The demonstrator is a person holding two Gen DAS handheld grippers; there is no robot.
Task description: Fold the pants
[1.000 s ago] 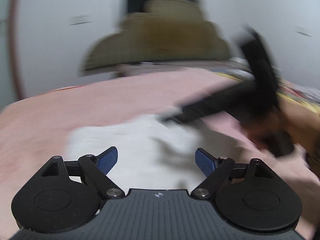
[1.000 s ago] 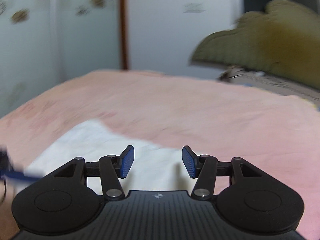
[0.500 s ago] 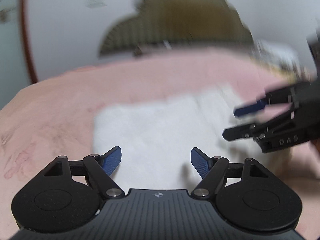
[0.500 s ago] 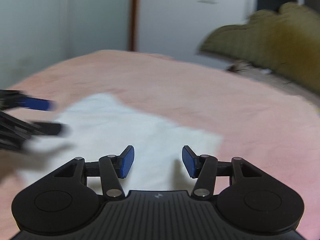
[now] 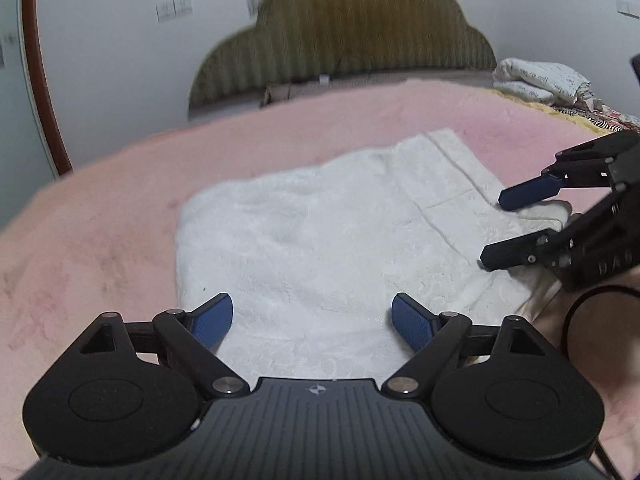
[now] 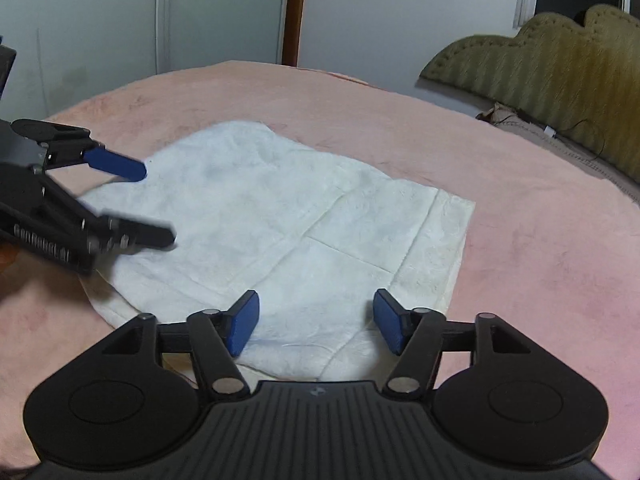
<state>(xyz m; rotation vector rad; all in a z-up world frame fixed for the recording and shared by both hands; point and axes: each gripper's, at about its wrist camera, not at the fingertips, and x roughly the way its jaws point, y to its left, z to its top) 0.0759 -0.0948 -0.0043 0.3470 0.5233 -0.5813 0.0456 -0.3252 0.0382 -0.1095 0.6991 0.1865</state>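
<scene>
White fluffy pants (image 5: 320, 236) lie folded flat on the pink bedspread (image 5: 100, 240); they also show in the right wrist view (image 6: 280, 224). My left gripper (image 5: 312, 322) is open and empty, just above the near edge of the pants. It shows in the right wrist view (image 6: 154, 204) over the pants' left end. My right gripper (image 6: 316, 328) is open and empty, over the waistband end. It shows in the left wrist view (image 5: 494, 230) at the right, straddling the pants' right edge.
An olive scalloped headboard (image 5: 344, 36) stands behind the bed. A crumpled white and patterned bedding pile (image 5: 544, 80) lies at the far right. A brown door frame (image 6: 292, 12) and white walls lie beyond the pink bedspread (image 6: 540, 220).
Both grippers have swung down and in toward the pants. The right gripper has come to the pants' right edge. Both stay open.
</scene>
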